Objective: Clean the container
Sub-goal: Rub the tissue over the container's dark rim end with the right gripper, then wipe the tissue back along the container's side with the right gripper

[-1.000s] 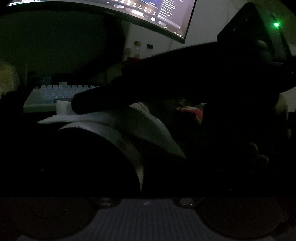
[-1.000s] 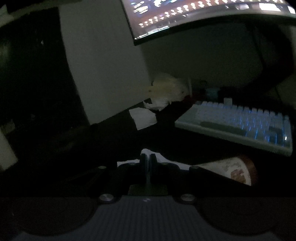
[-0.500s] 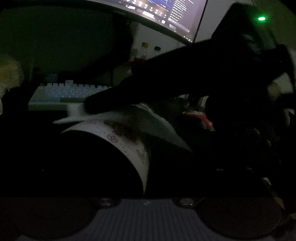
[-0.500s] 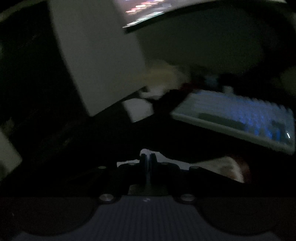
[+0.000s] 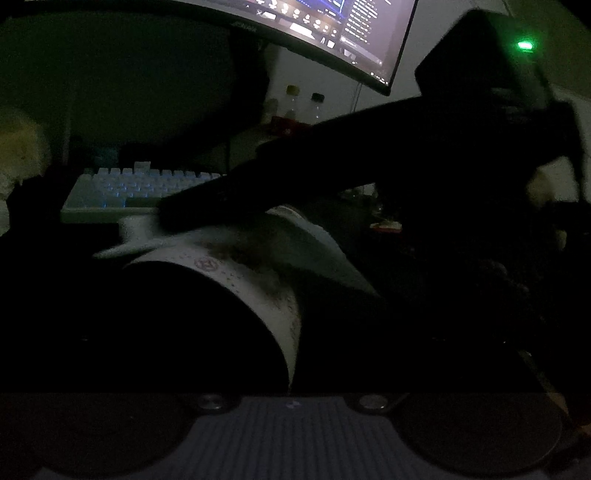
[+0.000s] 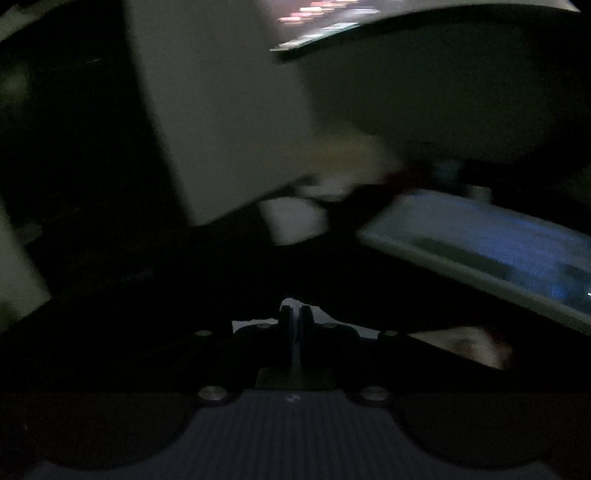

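The scene is very dark. A white patterned container (image 5: 258,291) with a dark opening fills the lower left of the left wrist view, close to the camera; my left gripper's fingers are lost in the dark, so its hold is unclear. My right gripper (image 5: 177,218) reaches in from the right, shut on a white tissue (image 5: 310,243) that lies on the container's upper wall over a brown stain. In the right wrist view my right gripper (image 6: 294,314) has its fingers pressed together on the tissue (image 6: 251,325), with the container (image 6: 465,345) at lower right.
A backlit keyboard (image 5: 136,195) lies behind the container, under a curved monitor (image 5: 332,33). Small bottles (image 5: 303,107) stand at the back. A yellowish plush (image 5: 18,158) sits at far left. A white paper piece (image 6: 295,221) lies on the dark desk.
My right gripper has slid the tissue rightward across the container's wall, uncovering more of its pattern and the brown stain. The right wrist view has blurred with the motion.
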The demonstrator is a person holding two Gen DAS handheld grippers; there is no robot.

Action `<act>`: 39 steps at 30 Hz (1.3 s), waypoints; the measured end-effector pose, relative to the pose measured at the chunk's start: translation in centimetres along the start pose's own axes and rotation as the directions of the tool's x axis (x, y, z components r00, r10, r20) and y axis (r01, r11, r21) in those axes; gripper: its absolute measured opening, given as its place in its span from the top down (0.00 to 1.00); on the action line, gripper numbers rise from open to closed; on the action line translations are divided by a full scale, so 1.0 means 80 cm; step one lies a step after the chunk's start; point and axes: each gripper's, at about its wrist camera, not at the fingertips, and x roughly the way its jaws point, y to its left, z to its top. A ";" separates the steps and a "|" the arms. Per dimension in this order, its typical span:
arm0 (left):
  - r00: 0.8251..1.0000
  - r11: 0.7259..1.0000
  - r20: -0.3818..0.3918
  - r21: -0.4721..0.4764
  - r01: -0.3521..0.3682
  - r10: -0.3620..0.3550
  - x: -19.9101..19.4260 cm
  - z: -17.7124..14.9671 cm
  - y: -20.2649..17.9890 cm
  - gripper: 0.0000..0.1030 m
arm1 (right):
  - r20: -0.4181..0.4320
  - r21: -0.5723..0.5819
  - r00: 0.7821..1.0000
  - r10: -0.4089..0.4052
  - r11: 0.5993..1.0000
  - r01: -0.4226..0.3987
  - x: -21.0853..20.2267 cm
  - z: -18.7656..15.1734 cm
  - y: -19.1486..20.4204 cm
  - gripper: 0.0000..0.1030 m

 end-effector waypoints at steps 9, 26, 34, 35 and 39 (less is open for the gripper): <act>1.000 1.000 0.011 -0.017 -0.024 0.024 -0.026 -0.015 0.011 0.00 | 0.028 0.114 0.970 -0.243 0.965 0.238 -0.001 0.004 -0.043 0.95; 0.997 0.997 0.023 -0.019 -0.068 0.069 -0.025 -0.017 0.015 0.00 | 0.080 0.079 0.989 -0.126 0.990 0.119 -0.002 0.000 -0.024 0.94; 0.997 0.997 0.026 -0.040 -0.067 0.068 -0.029 -0.016 0.022 0.00 | 0.069 0.120 0.963 -0.261 0.960 0.252 0.012 0.008 -0.042 0.95; 0.997 0.997 0.028 -0.043 -0.066 0.068 -0.029 -0.017 0.023 0.00 | 0.067 0.145 0.950 -0.305 0.945 0.293 0.011 0.009 -0.048 0.95; 0.997 0.997 0.030 -0.040 -0.073 0.074 -0.029 -0.017 0.022 0.00 | 0.072 0.109 0.981 -0.179 0.979 0.171 0.014 0.006 -0.023 0.95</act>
